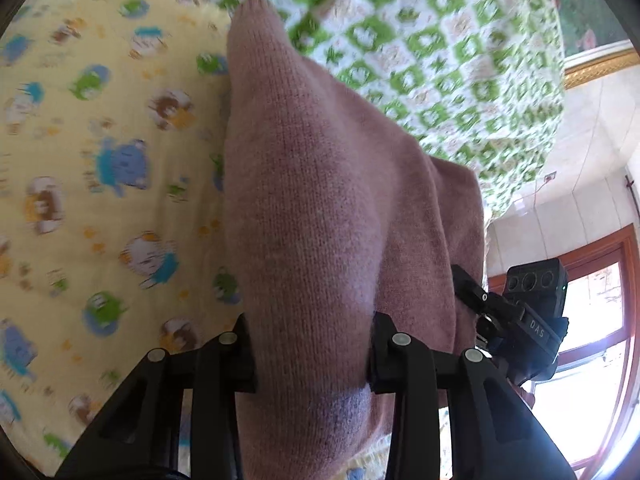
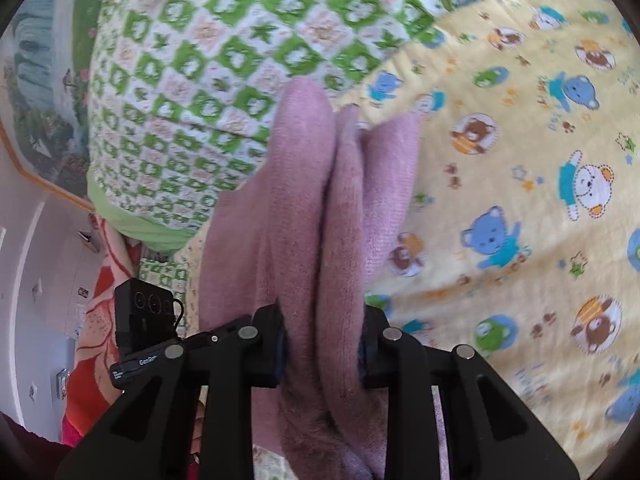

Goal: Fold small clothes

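A pink knitted garment (image 1: 312, 200) hangs in folds, held up off the bed by both grippers. My left gripper (image 1: 312, 364) is shut on one bunched edge of it. My right gripper (image 2: 322, 350) is shut on another bunched edge of the pink garment (image 2: 312, 208), with several layers pinched between the fingers. The other gripper's black body shows in each view: the right one at the left wrist view's right edge (image 1: 528, 312), the left one at the right wrist view's left edge (image 2: 148, 332). Most of the garment's shape is hidden by its own folds.
A yellow sheet with cartoon bears (image 1: 100, 180) (image 2: 520, 200) covers the bed below. A green and white patterned quilt (image 1: 420, 48) (image 2: 192, 80) lies beyond it. A window with a red-brown frame (image 1: 592, 320) and an orange floral cloth (image 2: 96, 320) lie at the sides.
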`<state>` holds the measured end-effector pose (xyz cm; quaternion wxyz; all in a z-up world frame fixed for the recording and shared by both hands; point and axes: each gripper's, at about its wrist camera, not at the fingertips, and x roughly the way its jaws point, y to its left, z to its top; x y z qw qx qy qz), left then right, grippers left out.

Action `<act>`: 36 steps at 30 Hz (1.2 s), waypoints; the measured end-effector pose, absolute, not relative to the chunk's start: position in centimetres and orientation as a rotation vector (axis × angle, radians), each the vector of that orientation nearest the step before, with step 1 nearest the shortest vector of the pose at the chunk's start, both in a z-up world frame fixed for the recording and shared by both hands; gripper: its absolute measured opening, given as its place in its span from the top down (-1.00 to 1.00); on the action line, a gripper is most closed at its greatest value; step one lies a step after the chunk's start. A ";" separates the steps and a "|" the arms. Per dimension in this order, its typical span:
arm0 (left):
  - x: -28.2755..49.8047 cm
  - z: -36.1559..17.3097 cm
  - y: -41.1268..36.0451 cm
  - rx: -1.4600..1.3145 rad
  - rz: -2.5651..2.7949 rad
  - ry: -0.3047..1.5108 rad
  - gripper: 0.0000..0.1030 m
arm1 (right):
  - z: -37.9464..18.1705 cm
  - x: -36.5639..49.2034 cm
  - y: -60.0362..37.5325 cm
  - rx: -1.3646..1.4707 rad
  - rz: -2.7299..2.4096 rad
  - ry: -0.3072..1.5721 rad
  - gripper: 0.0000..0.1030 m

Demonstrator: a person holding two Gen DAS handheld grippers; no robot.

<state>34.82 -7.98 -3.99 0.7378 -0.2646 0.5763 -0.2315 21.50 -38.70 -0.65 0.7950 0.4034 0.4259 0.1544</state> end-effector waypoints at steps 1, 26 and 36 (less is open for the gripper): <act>34.4 -3.4 -7.1 -0.591 -0.507 1.255 0.30 | 0.0 21.3 -38.1 0.862 0.346 0.909 0.48; 22.1 -4.2 15.5 -0.620 -0.245 1.213 0.23 | -4.6 23.1 -18.1 0.785 0.623 1.102 0.47; 22.1 -4.6 15.1 -0.574 -0.200 1.226 -0.01 | -5.9 23.6 -18.7 0.787 0.516 1.148 -0.01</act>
